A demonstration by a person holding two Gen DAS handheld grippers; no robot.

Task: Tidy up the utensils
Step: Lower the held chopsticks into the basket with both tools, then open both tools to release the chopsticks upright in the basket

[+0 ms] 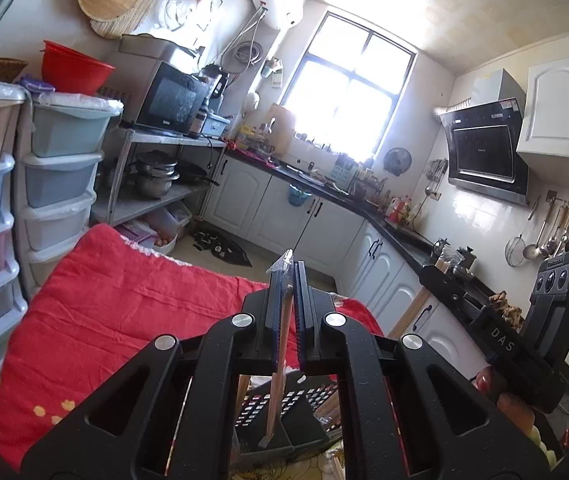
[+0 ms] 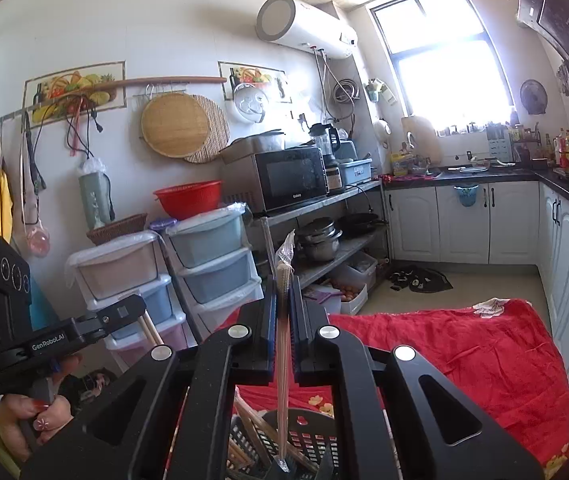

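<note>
My left gripper (image 1: pixel 289 280) is matt black plastic with shiny metal bolts, and it pinches wooden chopsticks (image 1: pixel 280 356) in a crinkly clear plastic sleeve. My right gripper (image 2: pixel 283 292) clamps a similar wrapped bundle (image 2: pixel 283 360). The basket (image 2: pixel 308 438) below is black perforated plastic. The red blanket (image 2: pixel 464 352) is soft, creased cloth. The pots (image 2: pixel 320 240) are shiny metal.
</note>
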